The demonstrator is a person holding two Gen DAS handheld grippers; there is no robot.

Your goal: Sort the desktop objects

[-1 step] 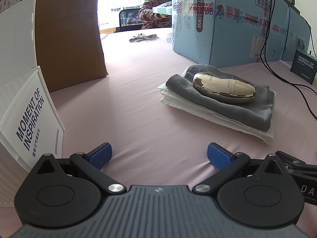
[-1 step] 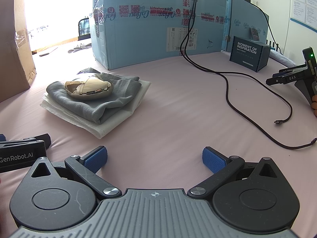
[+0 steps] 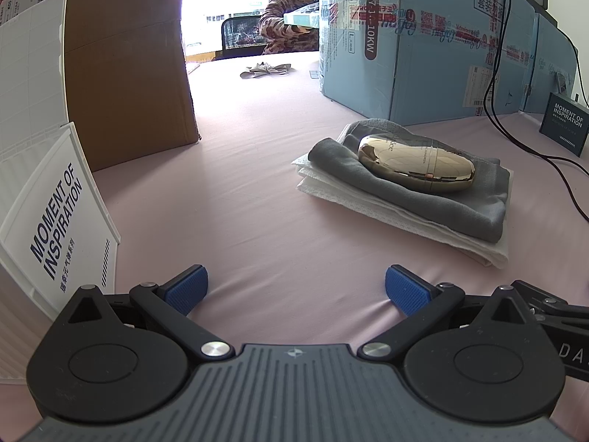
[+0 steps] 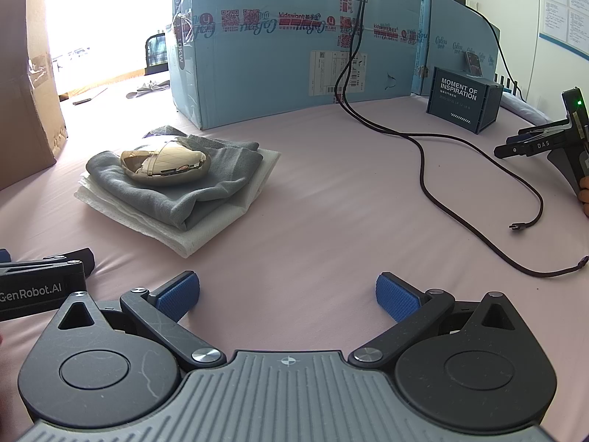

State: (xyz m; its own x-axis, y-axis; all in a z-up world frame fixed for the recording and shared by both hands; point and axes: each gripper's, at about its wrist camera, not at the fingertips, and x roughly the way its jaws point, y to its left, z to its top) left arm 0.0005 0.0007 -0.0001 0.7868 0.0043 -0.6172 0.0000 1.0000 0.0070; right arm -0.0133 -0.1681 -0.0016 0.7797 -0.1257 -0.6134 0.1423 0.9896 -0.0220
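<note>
The gold case (image 3: 416, 167) lies on a grey cloth (image 3: 423, 199) folded over a white towel (image 4: 176, 228), at one o'clock from the left tool (image 3: 296, 287) and eleven o'clock from the right tool (image 4: 287, 294). Both tools rest wide open and empty on the tabletop (image 4: 331, 221). Sorting looks unstarted; next, one tool must reach forward and straddle the case.

Glossy gold oval case (image 3: 416, 167), closed, lying on its side atop a folded grey cloth (image 3: 423, 199) over a folded white paper towel (image 3: 401, 228), at 2 o'clock on the pink bench (image 3: 257, 202).
</note>
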